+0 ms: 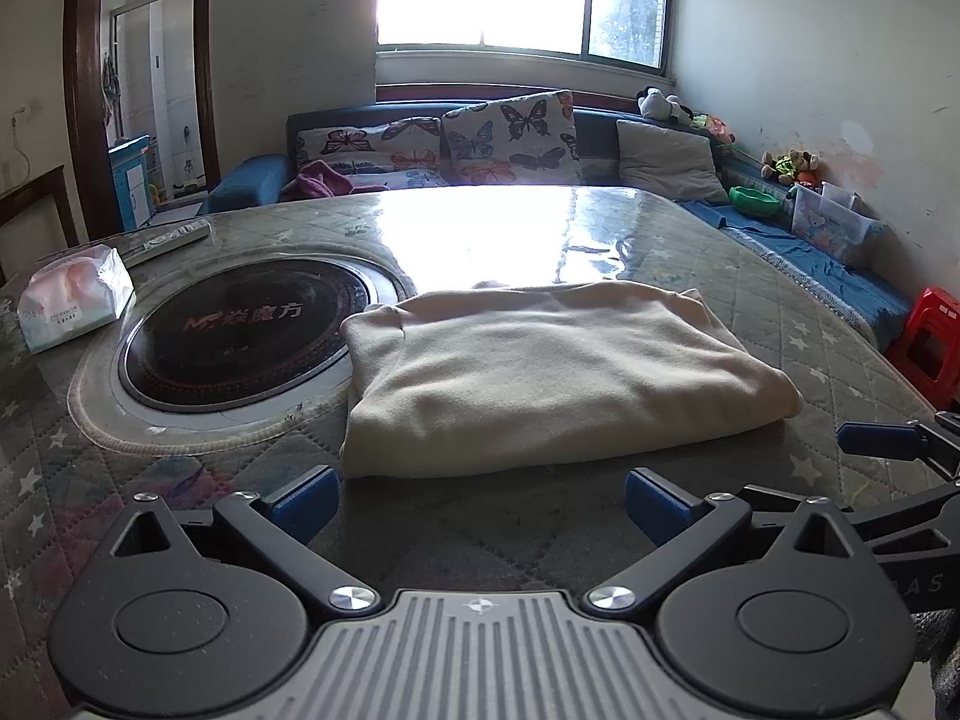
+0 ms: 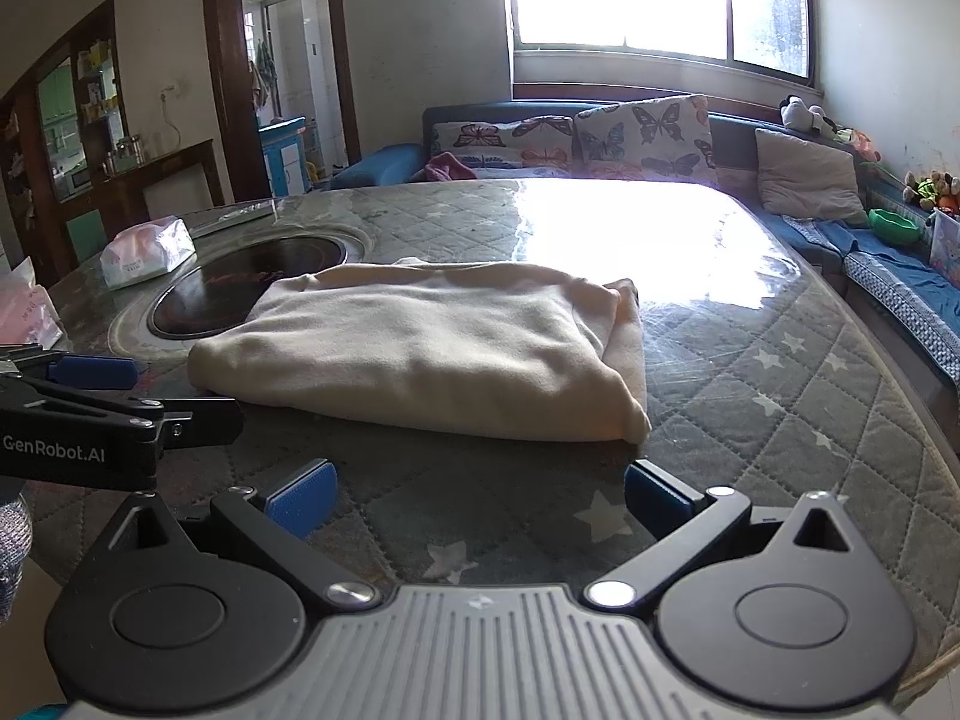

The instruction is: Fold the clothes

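A cream garment (image 1: 540, 366) lies folded into a thick rectangle on the quilted table; it also shows in the right wrist view (image 2: 432, 348). My left gripper (image 1: 480, 504) is open and empty, just short of the garment's near edge. My right gripper (image 2: 480, 498) is open and empty, also just short of the near edge, toward the garment's right corner. The right gripper's blue finger (image 1: 882, 441) shows at the right edge of the left wrist view, and the left gripper's finger (image 2: 96, 373) at the left edge of the right wrist view.
A round black cooktop (image 1: 240, 336) is set into the table (image 1: 780, 324) left of the garment. A tissue pack (image 1: 72, 297) and a remote (image 1: 174, 240) lie at the far left. A sofa with butterfly cushions (image 1: 510, 138) stands behind, a red stool (image 1: 930, 342) at the right.
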A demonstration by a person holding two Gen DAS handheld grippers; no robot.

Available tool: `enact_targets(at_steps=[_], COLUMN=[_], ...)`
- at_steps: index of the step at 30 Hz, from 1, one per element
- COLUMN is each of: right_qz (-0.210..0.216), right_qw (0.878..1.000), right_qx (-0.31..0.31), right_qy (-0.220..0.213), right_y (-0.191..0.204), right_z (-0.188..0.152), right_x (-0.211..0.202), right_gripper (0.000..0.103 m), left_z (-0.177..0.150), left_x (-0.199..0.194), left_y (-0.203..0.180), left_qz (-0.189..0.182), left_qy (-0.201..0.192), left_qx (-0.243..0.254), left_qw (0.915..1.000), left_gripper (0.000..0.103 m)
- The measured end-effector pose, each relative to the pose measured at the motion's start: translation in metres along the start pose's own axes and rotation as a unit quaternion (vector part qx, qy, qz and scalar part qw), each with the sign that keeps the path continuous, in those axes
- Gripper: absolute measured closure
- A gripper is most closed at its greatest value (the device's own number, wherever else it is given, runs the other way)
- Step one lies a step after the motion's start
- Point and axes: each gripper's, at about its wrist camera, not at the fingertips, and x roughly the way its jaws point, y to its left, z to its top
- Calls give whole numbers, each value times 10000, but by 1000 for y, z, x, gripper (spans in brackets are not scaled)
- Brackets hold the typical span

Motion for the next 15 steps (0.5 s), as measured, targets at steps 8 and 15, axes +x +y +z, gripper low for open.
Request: enact_targets(at_steps=[8,15], right_qz=[259,577], right_qw=[9995,9970], right_qx=[-156,-501], right_qy=[80,99], right_y=[6,20], right_z=[8,23], right_x=[12,25], right_gripper=[0,0], left_z=[10,23], left_x=[9,24], left_y=[14,44], left_qz=[53,242], left_qy=[69,146], left_qx=[-141,-438], left_qw=[9999,9986], left_gripper=[0,0])
